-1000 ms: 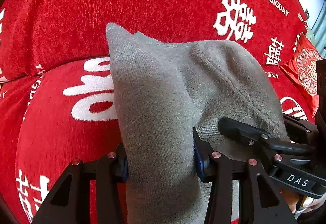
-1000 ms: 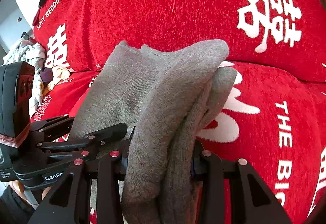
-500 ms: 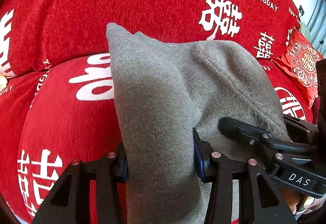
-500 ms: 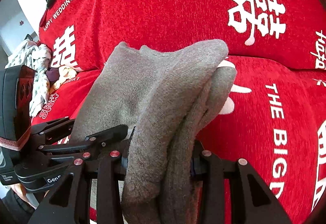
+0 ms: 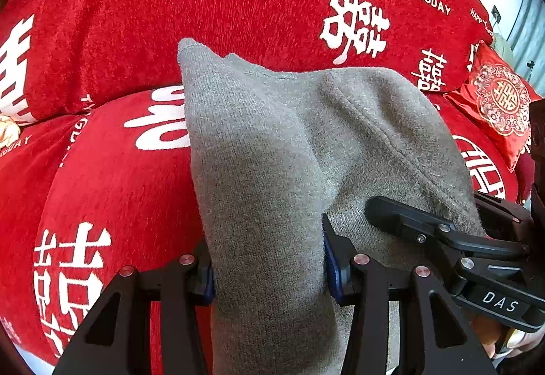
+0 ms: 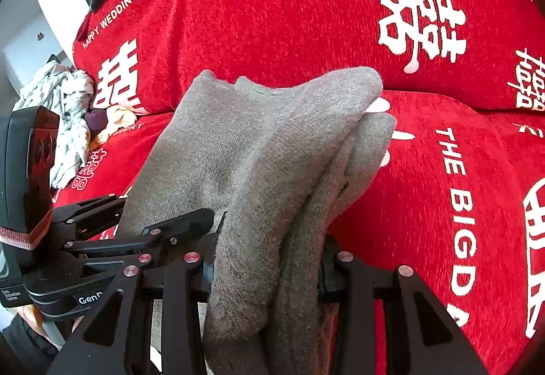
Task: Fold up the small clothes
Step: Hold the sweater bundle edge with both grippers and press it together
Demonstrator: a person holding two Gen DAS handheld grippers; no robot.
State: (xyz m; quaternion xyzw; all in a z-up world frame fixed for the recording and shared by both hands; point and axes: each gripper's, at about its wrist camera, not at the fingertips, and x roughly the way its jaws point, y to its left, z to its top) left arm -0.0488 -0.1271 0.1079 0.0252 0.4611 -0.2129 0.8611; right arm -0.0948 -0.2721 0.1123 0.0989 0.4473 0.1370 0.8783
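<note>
Pinching grey garment edges, both grippers

Red sofa cover is being seen across seat and backrest, printed with white double-happiness characters plus "THE BIGDAY" and "HAPPY WEDDING" lettering. A red embroidered cushion is being carried at one end of the seat, leaning against the backrest. A crumpled pile of pale patterned clothes is being carried at the other end, with a dark purple item lying against it.
</note>
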